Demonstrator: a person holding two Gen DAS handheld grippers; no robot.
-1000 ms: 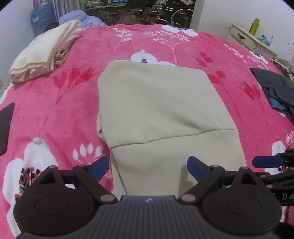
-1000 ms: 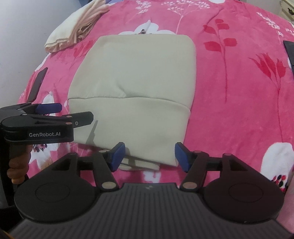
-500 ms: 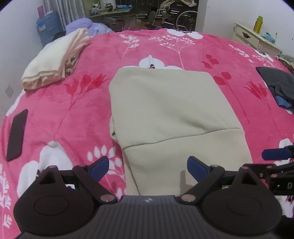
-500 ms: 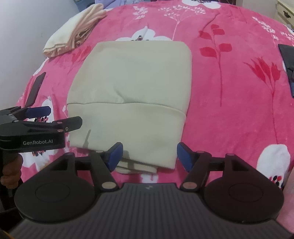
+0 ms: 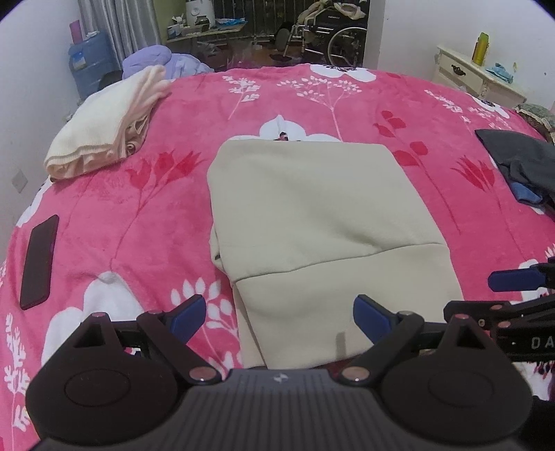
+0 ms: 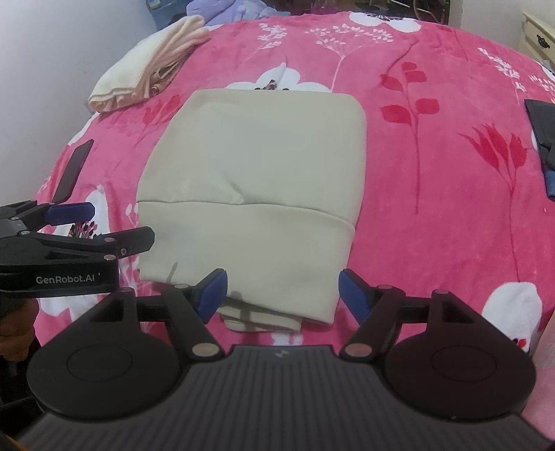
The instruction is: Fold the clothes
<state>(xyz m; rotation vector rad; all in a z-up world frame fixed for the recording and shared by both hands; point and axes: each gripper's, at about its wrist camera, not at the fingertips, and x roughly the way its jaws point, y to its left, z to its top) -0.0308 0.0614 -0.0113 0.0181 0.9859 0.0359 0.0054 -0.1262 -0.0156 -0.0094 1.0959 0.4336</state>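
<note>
A beige garment (image 5: 312, 222) (image 6: 256, 194) lies folded into a rectangle on the pink floral blanket (image 5: 156, 215) (image 6: 433, 208), its hem band toward me. My left gripper (image 5: 279, 315) is open above the garment's near left corner, holding nothing. My right gripper (image 6: 282, 289) hangs open over the near edge of the garment, where a lower layer (image 6: 260, 319) sticks out. Each gripper shows at the edge of the other's view: the right gripper (image 5: 513, 281) and the left gripper (image 6: 69, 215).
A folded cream garment (image 5: 104, 132) (image 6: 149, 76) rests at the far left. A dark phone (image 5: 38, 260) (image 6: 73, 170) lies near the left edge. Dark clothes (image 5: 520, 163) (image 6: 544, 132) sit at the right. A purple bundle (image 5: 156, 62), a wheelchair (image 5: 329, 31) and a cream cabinet (image 5: 475, 76) stand beyond the bed.
Both grippers have pulled back and risen from the folded garment, so more of the bed and room shows. They stay open. The garment has not moved.
</note>
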